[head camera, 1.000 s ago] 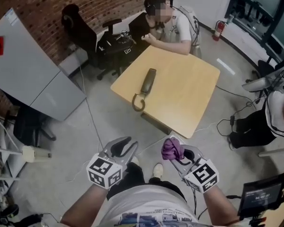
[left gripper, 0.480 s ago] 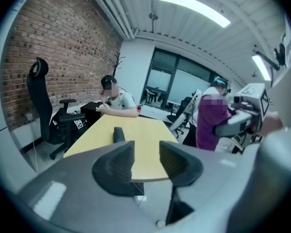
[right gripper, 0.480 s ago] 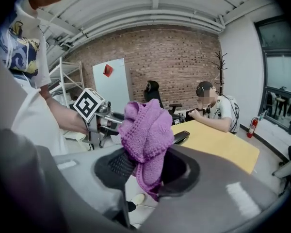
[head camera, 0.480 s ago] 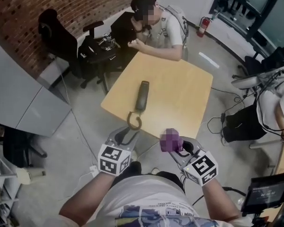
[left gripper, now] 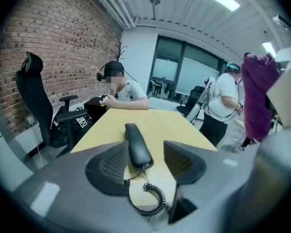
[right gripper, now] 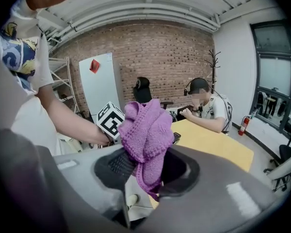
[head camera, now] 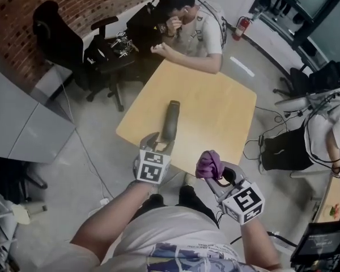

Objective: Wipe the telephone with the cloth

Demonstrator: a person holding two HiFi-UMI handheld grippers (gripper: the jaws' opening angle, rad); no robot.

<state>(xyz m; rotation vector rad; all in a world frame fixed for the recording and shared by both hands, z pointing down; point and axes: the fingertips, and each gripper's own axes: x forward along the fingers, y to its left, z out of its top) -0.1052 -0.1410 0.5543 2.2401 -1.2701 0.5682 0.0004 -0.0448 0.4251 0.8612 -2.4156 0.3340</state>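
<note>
As knitted cloth bunches, slim, perhaps plastic telephone, coiled cord

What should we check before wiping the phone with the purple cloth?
1. The cloth is pinched in the right hand-held gripper: ok.
2. The left hand-held gripper is open. Its jaws have just been opening, with the telephone in line between them, not pinched: ok.
3. The telephone lies flat on the table: ok.
4. The cord curls at the table edge and may snag: not ok.
5. The cloth touches the telephone: not ok.
</note>
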